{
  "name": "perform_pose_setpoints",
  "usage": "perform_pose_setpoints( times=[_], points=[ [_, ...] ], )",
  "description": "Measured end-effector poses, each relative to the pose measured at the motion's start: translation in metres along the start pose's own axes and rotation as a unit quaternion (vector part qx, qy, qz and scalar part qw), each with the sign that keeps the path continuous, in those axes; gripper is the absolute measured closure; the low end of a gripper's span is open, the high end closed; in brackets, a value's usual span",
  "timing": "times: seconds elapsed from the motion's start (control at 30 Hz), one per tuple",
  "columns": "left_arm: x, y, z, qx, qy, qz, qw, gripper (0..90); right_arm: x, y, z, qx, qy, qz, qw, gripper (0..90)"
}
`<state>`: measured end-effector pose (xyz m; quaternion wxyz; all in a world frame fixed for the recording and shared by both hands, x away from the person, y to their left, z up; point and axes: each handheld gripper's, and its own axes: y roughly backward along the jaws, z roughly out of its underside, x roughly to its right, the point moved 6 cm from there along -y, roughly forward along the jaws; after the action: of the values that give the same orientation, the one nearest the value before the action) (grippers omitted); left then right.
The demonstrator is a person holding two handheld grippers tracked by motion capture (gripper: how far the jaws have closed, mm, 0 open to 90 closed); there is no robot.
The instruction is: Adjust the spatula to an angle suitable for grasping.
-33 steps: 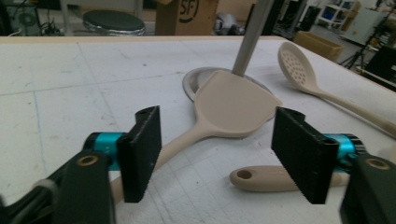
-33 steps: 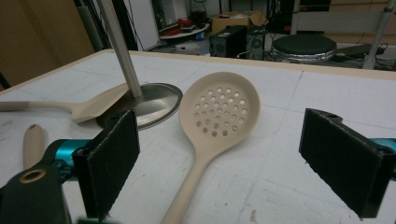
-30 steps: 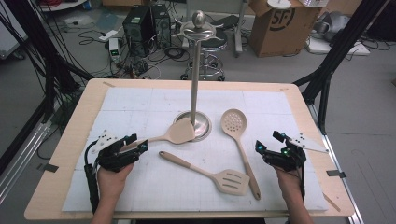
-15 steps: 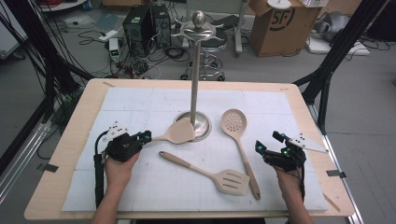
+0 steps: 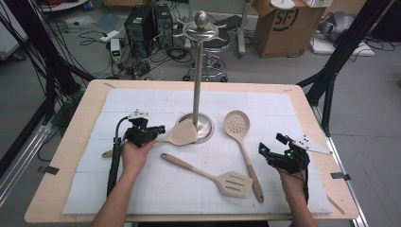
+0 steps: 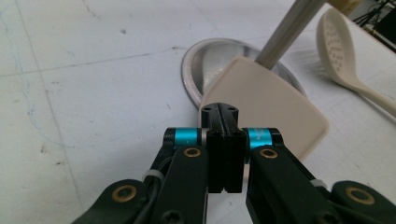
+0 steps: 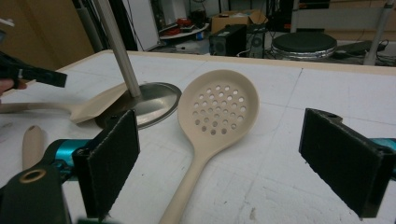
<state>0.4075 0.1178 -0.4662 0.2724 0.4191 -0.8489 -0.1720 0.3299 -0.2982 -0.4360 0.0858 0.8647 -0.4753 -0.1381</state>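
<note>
1. Nearest to the person, the slotted turner point(image 5: 222, 177) is lying flat on the white mat point(image 5: 156, 101), between the two hands and untouched.
2. On the right side, the right gripper point(image 5: 271, 150) is resting near the table edge with its jaws spread wide and nothing between them; in the right gripper view it is looking toward the skimmer spoon point(image 7: 215, 119), which is lying just in front of it.
3. On the left side, the left gripper point(image 5: 153, 132) is sitting over the handle of the solid spatula point(image 5: 177, 135). Its jaws have just been closing, and in the left gripper view they are pressed together, with the spatula blade point(image 6: 268, 109) coming out just behind the tips. The handle seems to be pinched between them, though the pads are hiding the contact itself.
4. The spatula blade is leaning on the rim of the steel base point(image 5: 207, 130) of the utensil stand point(image 5: 198, 71), beside its pole.
5. Farthest, the hooks at the top of the stand point(image 5: 201, 32) are carrying nothing yet.
6. I judge that the step in hand is grasping the first utensil. The next move probably needs a lift clear of the base, then raising the handle end toward a hook, without hitting the pole.
</note>
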Motion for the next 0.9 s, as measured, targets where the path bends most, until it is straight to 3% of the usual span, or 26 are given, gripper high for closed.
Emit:
perform_pose_setpoints(
  times=[0.1,0.23,0.73,0.87,0.9],
  points=[
    [-0.007,-0.01,0.004,-0.013,0.032,-0.002,0.9994,89.8,0.0,0.0,0.0,0.001,0.001,0.0,1.0,11.6],
    [-0.017,-0.021,0.018,-0.052,0.044,-0.017,0.9975,89.7,-0.001,-0.001,0.0,-0.002,0.003,-0.001,1.0,11.6],
    [0.0,-0.023,0.02,-0.078,0.036,0.005,0.9963,90.0,-0.003,-0.003,0.002,-0.008,0.007,-0.001,0.9999,11.6],
    [0.008,-0.024,0.018,-0.074,0.037,0.005,0.9965,90.0,-0.004,-0.003,0.002,-0.009,0.008,-0.002,0.9999,11.7],
    [0.011,-0.025,0.018,-0.072,0.048,0.032,0.9957,90.0,-0.004,-0.004,0.002,-0.01,0.008,-0.002,0.9999,11.7]
  ],
)
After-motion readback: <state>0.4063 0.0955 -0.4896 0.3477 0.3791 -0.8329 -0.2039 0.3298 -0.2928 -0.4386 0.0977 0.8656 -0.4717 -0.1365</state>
